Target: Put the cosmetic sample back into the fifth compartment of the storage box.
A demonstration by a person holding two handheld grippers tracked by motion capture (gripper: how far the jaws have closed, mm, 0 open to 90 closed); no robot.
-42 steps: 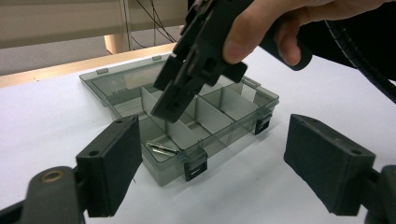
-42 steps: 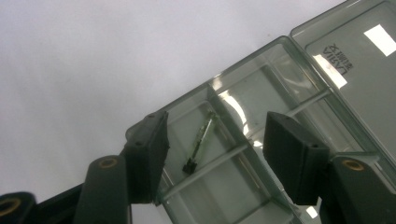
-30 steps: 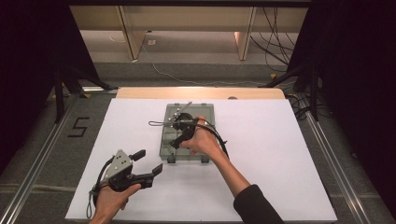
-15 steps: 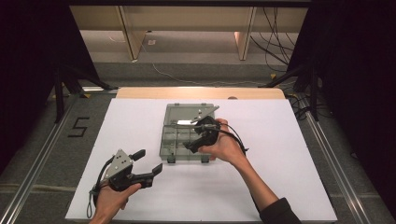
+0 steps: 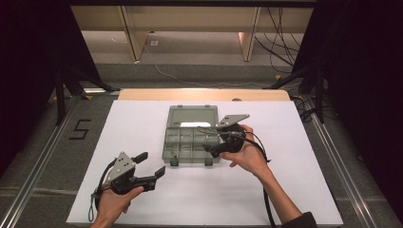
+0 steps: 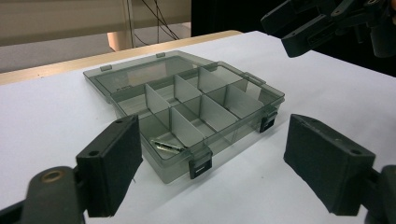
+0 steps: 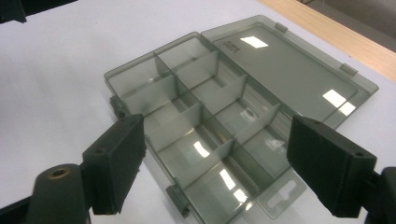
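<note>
A smoky grey, see-through plastic organiser box [image 5: 191, 137] lies flat on the white table [image 5: 294, 199], near its middle and toward the far side. Its hinged lid [image 7: 289, 70] is swung fully open and lies flat on the table behind the tray, its inner face up. Upright dividers split the tray into small compartments in rows. Two dark latches [image 6: 200, 169] sit on the tray's front wall, hanging open. In the left gripper view a small, thin metal piece [image 6: 167, 146] lies flat on the floor of the front compartment nearest the left corner; what it is cannot be told
</note>
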